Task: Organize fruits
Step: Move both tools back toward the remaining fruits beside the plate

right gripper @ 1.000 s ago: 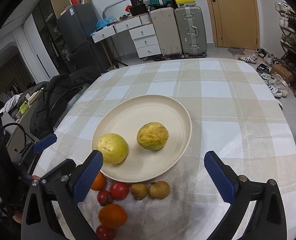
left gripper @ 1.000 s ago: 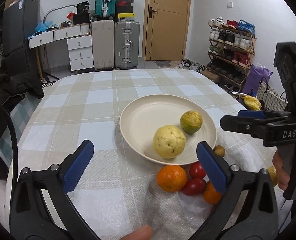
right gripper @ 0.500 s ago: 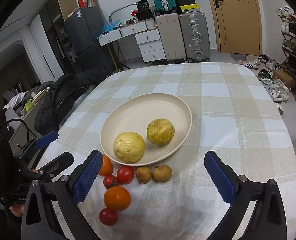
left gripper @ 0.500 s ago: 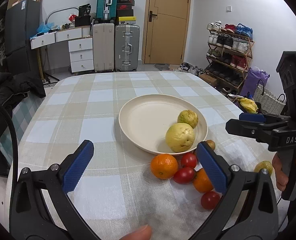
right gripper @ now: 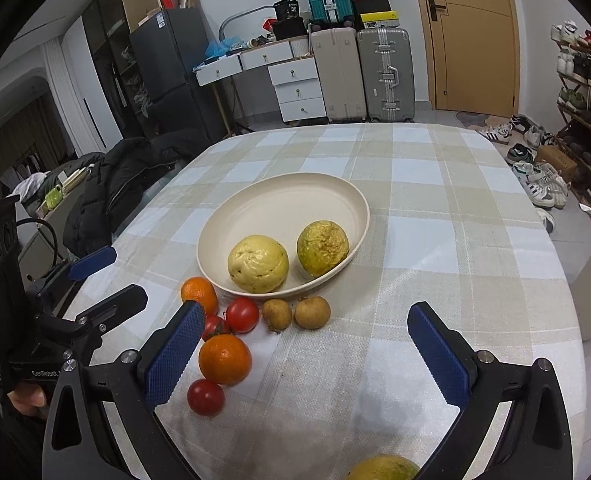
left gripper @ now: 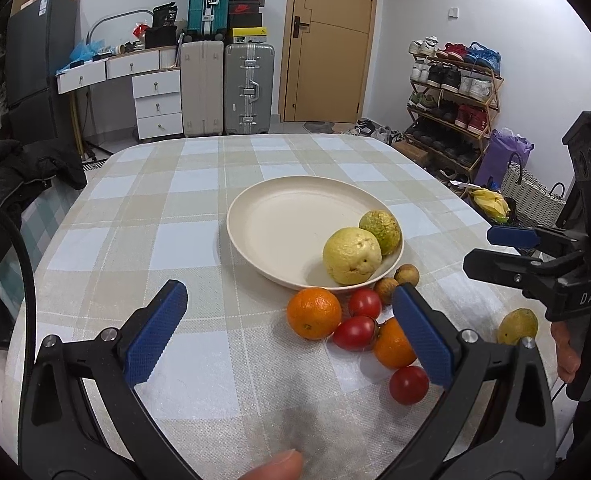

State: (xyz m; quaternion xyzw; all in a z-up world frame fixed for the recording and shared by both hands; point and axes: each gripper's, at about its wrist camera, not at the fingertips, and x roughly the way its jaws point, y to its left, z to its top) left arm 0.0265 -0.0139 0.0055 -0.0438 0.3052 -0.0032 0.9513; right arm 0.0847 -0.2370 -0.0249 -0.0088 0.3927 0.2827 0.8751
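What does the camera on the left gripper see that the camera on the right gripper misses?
Only the left wrist view shows the wicker basket and purple bag by the shoe rack, plus the right gripper, open.

Only the right wrist view shows the left gripper, open, and a yellow-green fruit at the bottom edge.

Both show the plate holding two guavas, with oranges, tomatoes and two small brown fruits beside it.

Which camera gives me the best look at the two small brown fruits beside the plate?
Right wrist: the two small brown fruits sit side by side, unobstructed, just off the plate. In the left wrist view, the left gripper's finger partly hides one.
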